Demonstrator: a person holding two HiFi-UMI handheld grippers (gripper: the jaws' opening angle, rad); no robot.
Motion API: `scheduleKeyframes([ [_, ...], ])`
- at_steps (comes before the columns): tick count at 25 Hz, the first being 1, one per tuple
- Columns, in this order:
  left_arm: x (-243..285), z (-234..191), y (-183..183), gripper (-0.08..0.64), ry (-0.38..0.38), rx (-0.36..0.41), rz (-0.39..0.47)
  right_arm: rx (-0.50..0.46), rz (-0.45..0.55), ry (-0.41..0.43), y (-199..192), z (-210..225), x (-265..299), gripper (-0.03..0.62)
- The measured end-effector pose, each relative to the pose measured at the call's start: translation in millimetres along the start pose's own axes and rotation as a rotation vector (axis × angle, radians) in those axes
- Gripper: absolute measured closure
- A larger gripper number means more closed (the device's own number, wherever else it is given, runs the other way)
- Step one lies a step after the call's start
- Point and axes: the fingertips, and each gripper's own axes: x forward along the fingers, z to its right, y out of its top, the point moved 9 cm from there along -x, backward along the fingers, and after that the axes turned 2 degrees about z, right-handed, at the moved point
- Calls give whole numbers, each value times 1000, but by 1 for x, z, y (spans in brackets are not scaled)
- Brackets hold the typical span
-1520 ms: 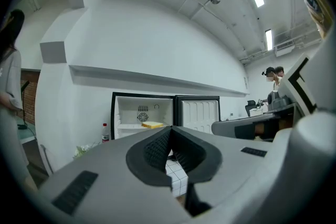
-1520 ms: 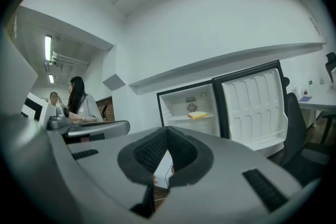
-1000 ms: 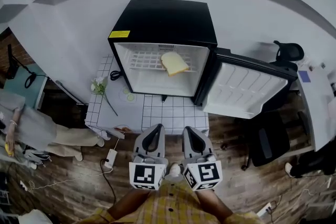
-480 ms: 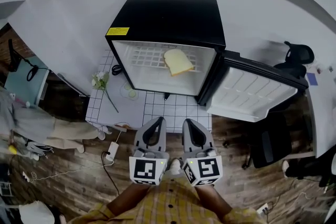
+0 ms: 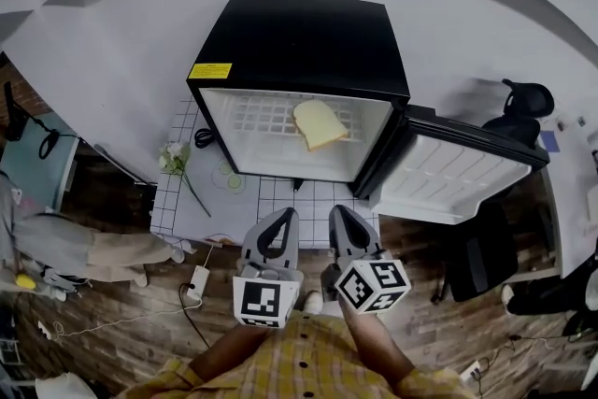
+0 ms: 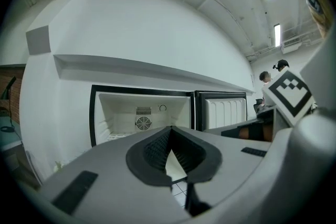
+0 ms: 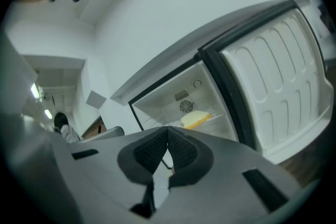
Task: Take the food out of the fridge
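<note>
A small black fridge [image 5: 304,37] stands on a white tiled table [image 5: 308,206], its door [image 5: 458,178] swung wide to the right. On its wire shelf lies a slice of bread [image 5: 320,123], which also shows in the right gripper view as the pale slice of bread [image 7: 196,119]. In front of the table's near edge, both grippers are held side by side and point at the fridge. My left gripper [image 5: 283,218] is shut with nothing in it, and my right gripper [image 5: 341,213] is shut and empty too, rolled a little to one side.
A flower stem [image 5: 182,165] and a clear round lid [image 5: 229,175] lie on the table left of the fridge. A power strip [image 5: 196,279] with cables lies on the wood floor. A black office chair [image 5: 486,243] stands under the open door, at the right.
Both grippers have moved forward toward the table and fridge. The right gripper has rolled, so its marker cube now sits tilted. The fridge looks slightly larger and nearer.
</note>
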Motion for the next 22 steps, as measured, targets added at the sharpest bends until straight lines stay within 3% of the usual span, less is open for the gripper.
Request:
scheduleKeyframes([
  [3,5,-10,-1,554,-8,5,6,206,-4,23,-11,15,23,584],
  [5,9,-17,-2,554,-13,7,4,376,15,86,-18,26,40,579],
  [9,18,-29,-1,554,-24,18,10,885,76,211,-42,54,77,413],
  [10,21,-31,-1,554,-28,21,13,962,94,226,-46,59,86,403],
  [15,32,-42,-2,554,-38,25,17,1083,150,219,-57,80,133,371],
  [22,43,-52,-4,554,-53,54,14,1161,169,199,-69,93,175,368],
])
